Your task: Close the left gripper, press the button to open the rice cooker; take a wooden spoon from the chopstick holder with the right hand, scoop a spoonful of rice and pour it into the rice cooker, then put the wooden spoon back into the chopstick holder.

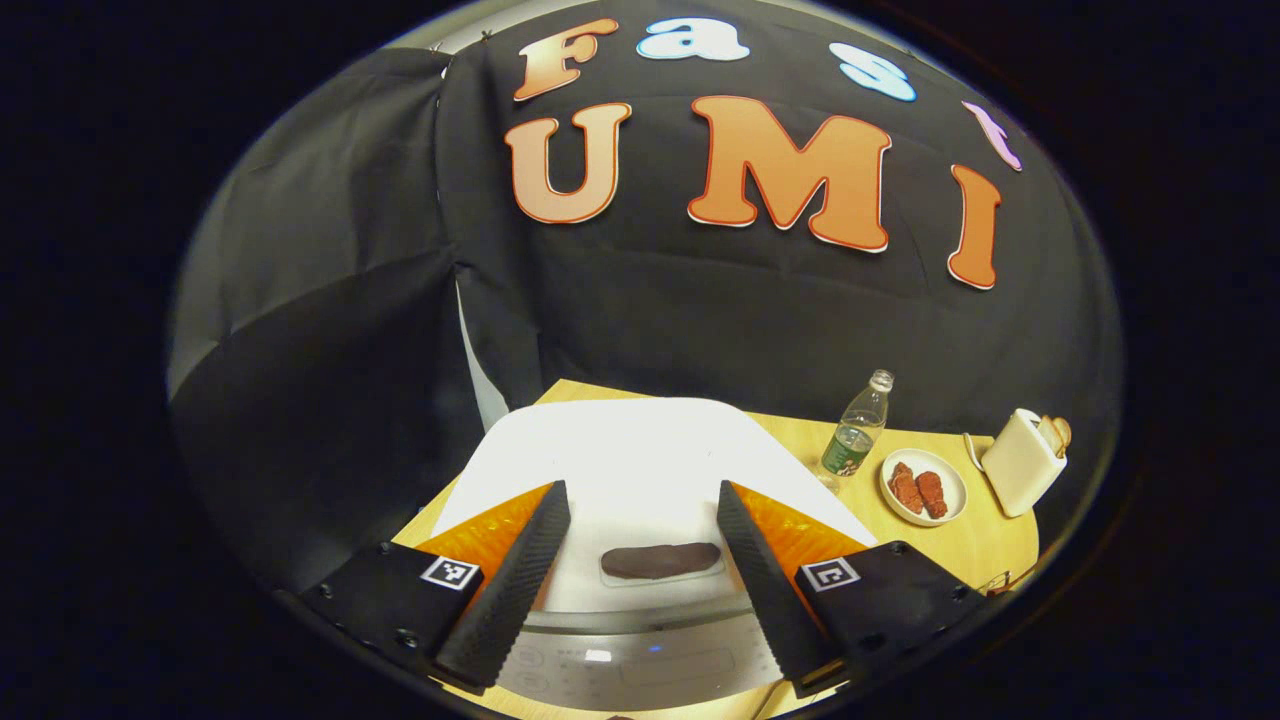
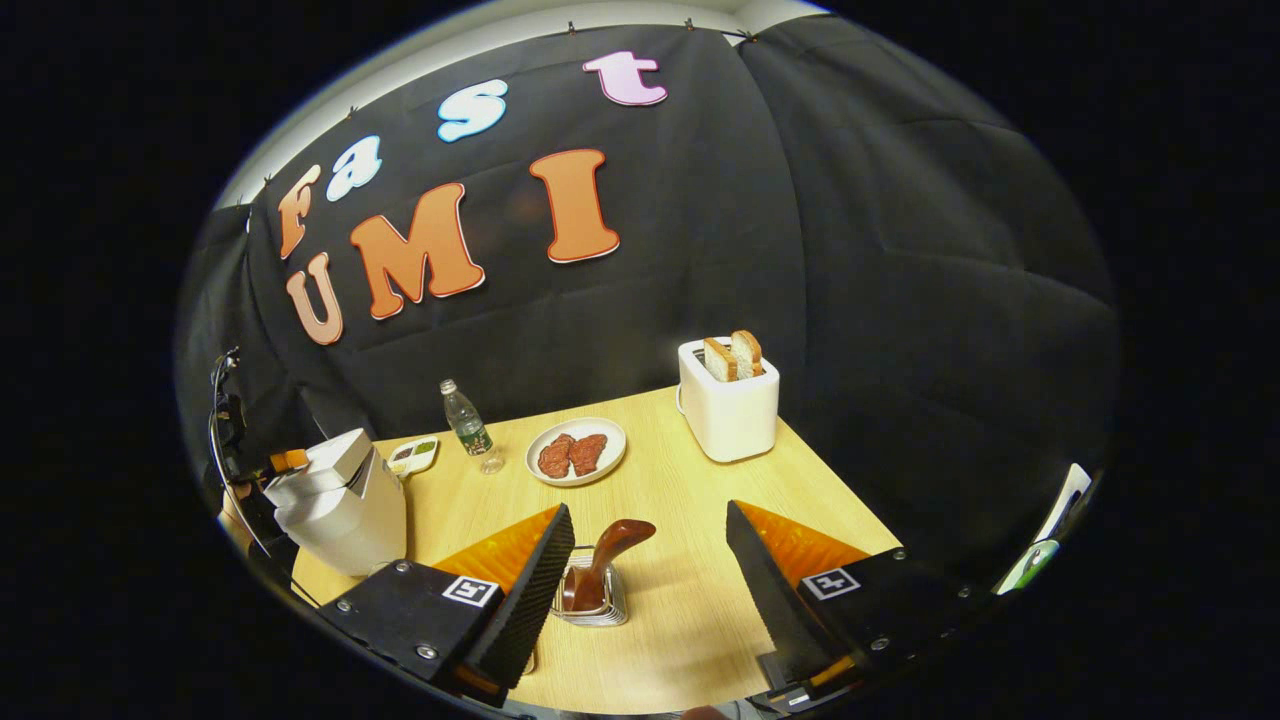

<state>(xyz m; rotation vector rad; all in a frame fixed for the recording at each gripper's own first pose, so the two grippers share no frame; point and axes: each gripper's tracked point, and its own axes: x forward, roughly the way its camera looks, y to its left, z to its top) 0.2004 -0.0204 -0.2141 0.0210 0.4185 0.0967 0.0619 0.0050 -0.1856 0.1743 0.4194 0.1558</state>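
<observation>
The left tongs (image 1: 643, 500) hang spread above the closed white rice cooker (image 1: 640, 455), its dark oval lid button (image 1: 661, 560) between the fingers. The right tongs (image 2: 650, 525) gape over the pale wooden surface (image 2: 690, 600), where the brown wooden spoon (image 2: 607, 560) stands in the small metal chopstick holder (image 2: 592, 605).

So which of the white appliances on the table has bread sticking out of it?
The boxy white toaster at the table's far edge, with two toast slices standing in its top slots. The white rice cooker by the table's left edge has no bread.
</observation>
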